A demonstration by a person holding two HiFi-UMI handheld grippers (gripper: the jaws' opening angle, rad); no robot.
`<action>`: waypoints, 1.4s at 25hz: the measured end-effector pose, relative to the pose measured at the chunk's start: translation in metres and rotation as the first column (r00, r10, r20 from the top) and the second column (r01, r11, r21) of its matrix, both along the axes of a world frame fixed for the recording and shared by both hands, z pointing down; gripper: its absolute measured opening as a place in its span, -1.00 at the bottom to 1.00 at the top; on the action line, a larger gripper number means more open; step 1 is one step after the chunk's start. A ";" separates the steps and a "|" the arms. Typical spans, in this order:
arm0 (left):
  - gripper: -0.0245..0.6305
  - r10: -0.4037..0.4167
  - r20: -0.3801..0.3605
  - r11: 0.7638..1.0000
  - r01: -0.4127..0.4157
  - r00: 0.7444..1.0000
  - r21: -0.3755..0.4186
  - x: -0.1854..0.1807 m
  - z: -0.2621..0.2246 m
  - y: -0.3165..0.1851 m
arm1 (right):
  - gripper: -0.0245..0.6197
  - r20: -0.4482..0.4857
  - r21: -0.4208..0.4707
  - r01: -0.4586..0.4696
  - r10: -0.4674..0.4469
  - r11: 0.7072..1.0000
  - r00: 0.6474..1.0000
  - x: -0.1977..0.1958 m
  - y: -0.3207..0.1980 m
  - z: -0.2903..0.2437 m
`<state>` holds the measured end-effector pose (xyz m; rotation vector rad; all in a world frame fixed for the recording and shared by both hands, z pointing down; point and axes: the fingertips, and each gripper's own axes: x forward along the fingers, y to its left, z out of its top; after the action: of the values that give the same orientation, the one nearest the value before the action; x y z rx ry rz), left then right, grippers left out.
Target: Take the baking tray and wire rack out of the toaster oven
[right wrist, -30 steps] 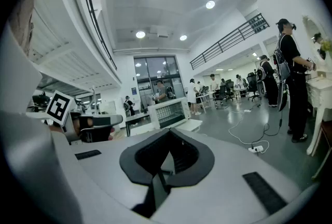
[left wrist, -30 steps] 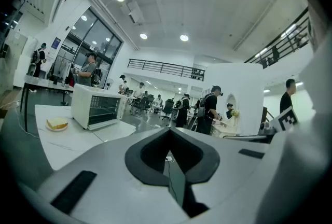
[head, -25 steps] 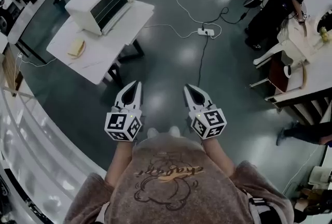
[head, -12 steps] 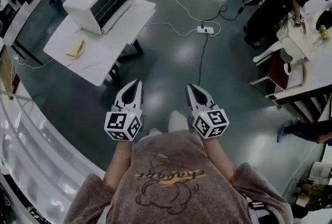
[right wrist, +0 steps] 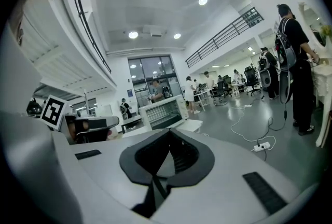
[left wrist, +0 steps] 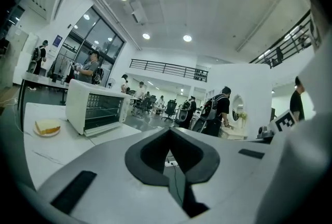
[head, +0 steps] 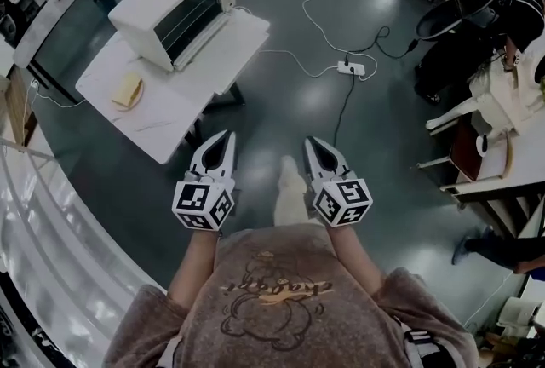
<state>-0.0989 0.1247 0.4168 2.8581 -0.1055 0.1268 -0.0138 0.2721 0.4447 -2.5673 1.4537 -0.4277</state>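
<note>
Out on the open floor [head: 281, 94], well short of the white table [head: 183, 102], the person holds both tools side by side at waist height, pointing toward twelve o'clock. The left gripper [head: 223, 137] has its jaws pressed together with nothing between them. The right gripper [head: 313, 142] is the same, closed tight and empty. One shoe [head: 292, 187] shows between the two tools.

The toaster oven [head: 174, 8] stands at about eleven o'clock from the grippers, on the far end of the table, with its glass door closed and facing the person. In the left gripper view the thin bars of the wire rack [left wrist: 102, 112] show through the glass, inside the oven. I cannot make out the baking tray behind the door.

On the table at nine o'clock of the oven, near it but apart, a slice of bread [head: 128, 89] lies on a plate [head: 124, 105]. A power strip [head: 351, 67] lies on the floor at about one o'clock from the right gripper, with white cable trailing from it toward the table.
</note>
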 end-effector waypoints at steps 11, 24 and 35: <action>-0.92 -0.108 0.016 0.993 0.108 0.994 -0.049 0.147 -0.007 -0.050 | -0.92 0.029 0.008 0.100 -0.100 0.995 0.995 0.158 -0.055 -0.013; -0.92 -0.322 0.044 0.944 0.324 0.946 -0.056 0.200 -0.012 -0.100 | -0.92 0.069 0.029 0.342 -0.343 0.939 0.937 0.230 -0.145 -0.014; -0.92 -0.393 0.040 0.914 0.395 0.919 -0.097 0.188 -0.012 -0.144 | -0.92 0.083 0.100 0.440 -0.449 0.892 0.890 0.215 -0.213 -0.022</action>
<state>0.0895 -0.0188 0.4047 2.6680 -0.6552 0.0745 0.2014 0.0589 0.4225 -2.0998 1.9759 -0.5395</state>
